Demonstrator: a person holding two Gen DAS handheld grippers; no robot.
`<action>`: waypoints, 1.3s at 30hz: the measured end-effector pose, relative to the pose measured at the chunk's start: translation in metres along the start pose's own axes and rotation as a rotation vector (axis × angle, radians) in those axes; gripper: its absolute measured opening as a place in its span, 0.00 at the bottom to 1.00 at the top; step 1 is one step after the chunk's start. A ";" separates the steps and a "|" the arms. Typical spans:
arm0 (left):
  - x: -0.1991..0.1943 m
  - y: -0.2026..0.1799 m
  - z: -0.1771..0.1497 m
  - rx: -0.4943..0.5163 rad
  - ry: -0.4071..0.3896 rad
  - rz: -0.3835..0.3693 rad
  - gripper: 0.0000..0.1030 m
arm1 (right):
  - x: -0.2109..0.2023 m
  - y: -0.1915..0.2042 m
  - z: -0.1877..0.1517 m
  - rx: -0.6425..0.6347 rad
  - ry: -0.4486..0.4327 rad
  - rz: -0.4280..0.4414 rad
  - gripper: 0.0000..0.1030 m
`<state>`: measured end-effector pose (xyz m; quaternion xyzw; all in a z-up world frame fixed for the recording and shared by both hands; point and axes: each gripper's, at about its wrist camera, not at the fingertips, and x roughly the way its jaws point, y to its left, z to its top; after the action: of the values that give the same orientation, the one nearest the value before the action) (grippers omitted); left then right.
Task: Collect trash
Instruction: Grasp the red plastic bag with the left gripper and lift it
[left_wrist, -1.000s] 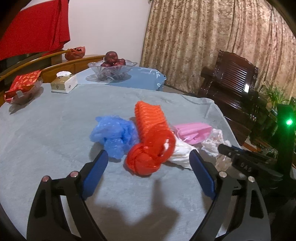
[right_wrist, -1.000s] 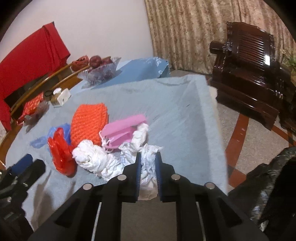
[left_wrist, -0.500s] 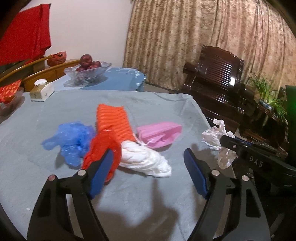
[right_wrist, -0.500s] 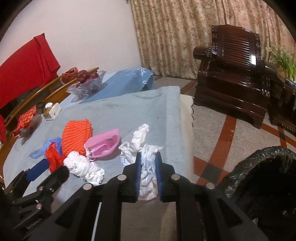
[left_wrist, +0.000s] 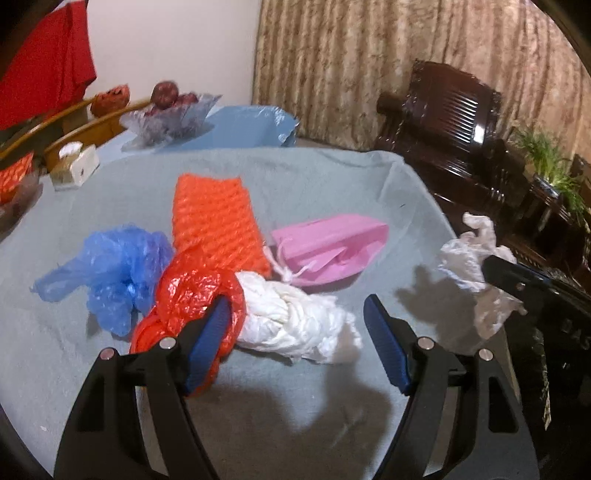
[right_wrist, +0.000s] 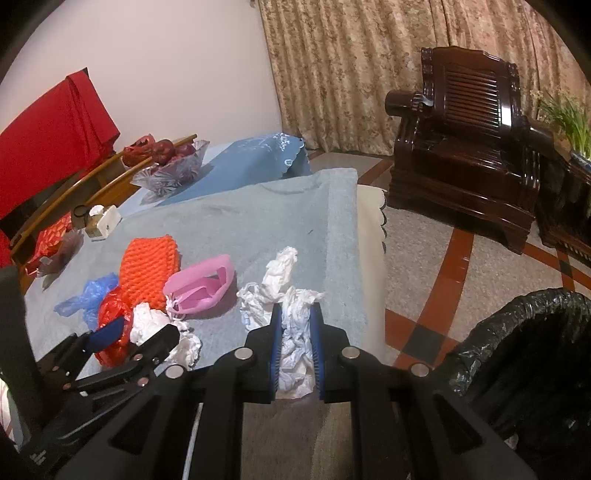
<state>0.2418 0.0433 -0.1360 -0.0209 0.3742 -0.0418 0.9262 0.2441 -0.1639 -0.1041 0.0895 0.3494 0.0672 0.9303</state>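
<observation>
Right gripper (right_wrist: 295, 347) squeezed tight on white bag (right_wrist: 291, 332), up off the table (right_wrist: 258, 221), near black bin (right_wrist: 532, 332). Left gripper (left_wrist: 295, 332) wide apart around white wad (left_wrist: 295, 325), beside red bag (left_wrist: 192, 295), not pinching.

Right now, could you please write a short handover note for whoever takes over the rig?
Right gripper: shut on a crumpled white bag, held off the table edge, the black-lined bin to its right.
Left gripper: fingers open around the white twisted bag, not gripping.
On the table: red bag, blue bag, orange foam net, pink pouch.
Done: one bag lifted. Left: bin it, then the rest.
</observation>
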 end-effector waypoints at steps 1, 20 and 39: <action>0.001 0.000 0.000 -0.001 0.005 0.002 0.71 | 0.000 0.000 0.000 0.001 -0.001 0.001 0.14; -0.036 0.004 -0.017 -0.006 -0.060 -0.053 0.06 | -0.023 0.002 -0.001 -0.006 -0.037 0.018 0.14; -0.057 0.012 -0.035 -0.034 -0.047 -0.002 0.48 | -0.046 0.008 -0.019 -0.042 -0.014 0.034 0.14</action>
<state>0.1777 0.0601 -0.1225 -0.0379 0.3528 -0.0359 0.9342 0.1964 -0.1622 -0.0873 0.0762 0.3396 0.0896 0.9332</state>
